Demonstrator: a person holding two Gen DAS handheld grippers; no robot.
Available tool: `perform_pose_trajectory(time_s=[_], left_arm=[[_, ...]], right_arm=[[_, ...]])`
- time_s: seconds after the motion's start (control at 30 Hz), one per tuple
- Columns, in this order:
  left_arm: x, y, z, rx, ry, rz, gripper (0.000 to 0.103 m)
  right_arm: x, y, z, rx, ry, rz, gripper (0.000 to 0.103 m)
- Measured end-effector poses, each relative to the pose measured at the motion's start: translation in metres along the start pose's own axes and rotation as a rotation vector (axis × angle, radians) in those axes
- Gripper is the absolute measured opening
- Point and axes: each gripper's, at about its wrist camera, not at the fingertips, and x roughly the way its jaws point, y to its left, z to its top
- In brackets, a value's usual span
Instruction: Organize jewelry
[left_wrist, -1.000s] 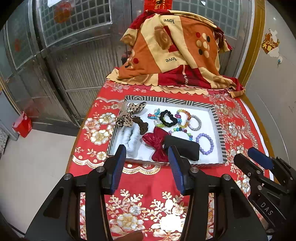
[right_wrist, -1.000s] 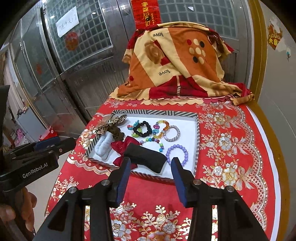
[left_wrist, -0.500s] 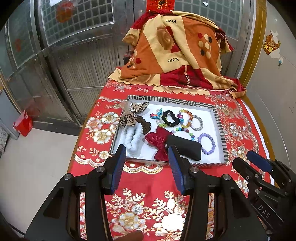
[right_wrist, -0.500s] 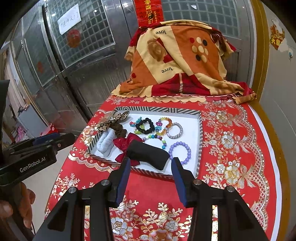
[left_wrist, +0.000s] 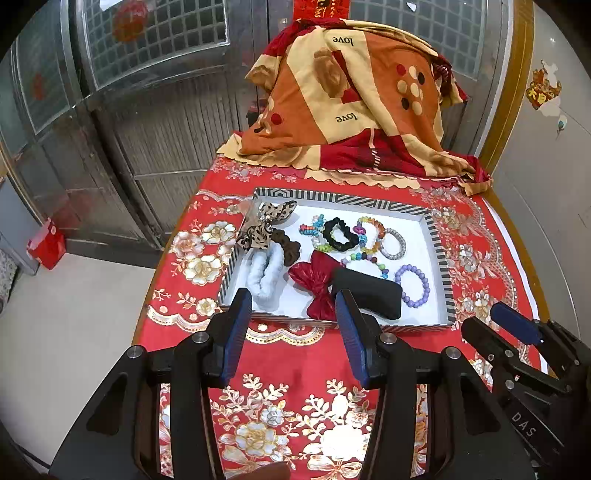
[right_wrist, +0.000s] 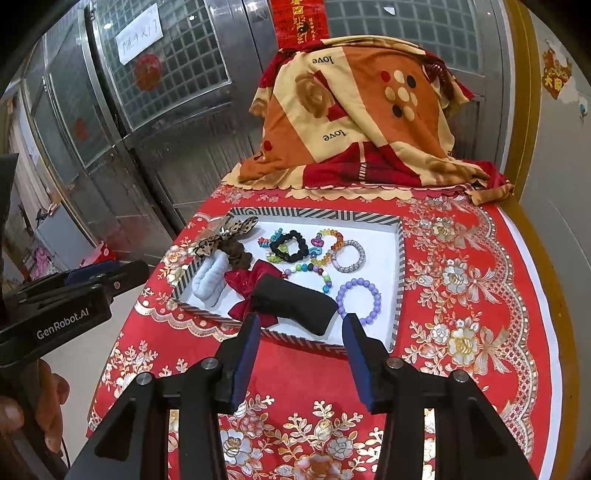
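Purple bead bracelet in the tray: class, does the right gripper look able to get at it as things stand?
Probably yes. The purple bead bracelet lies flat and uncovered in the tray, beside the black pouch. The right gripper is open and empty just short of the near rim.

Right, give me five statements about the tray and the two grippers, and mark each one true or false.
1. The purple bead bracelet lies inside the striped tray. True.
2. The left gripper is clamped on the black pouch. False: its jaws are open and empty, short of the tray.
3. The red bow touches the black pouch. True.
4. The tray sits on bare wood. False: it sits on a red floral tablecloth.
5. The right gripper holds a bracelet. False: nothing is between its jaws.
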Motion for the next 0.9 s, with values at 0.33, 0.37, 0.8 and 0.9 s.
perform_pose_trajectory(time_s=[0.33,0.37,0.8,0.9], left_arm=[[0.0038,0.0005,-0.0019,-0.003,0.005,0.008,0.047],[0.0033,0.0002,-0.0019,-0.002,0.005,0.010,0.047],[0.0039,-0.0024,-0.0030,0.000,0.010,0.014,0.047],[0.0048,-0.0034,-0.0055,0.001,0.008,0.009,0.047]], right_arm=[[0.0004,-0.0012,0.0024,-0.006,-0.001,0.003,0.044],[0.0005,-0.0012,0.0024,-0.007,0.000,0.002,0.044],[0.0041,-0.0006,0.0014,-0.015,0.012,0.008,0.044],[0.0040,-0.0003,0.0015,-0.015,0.012,0.009,0.044]])
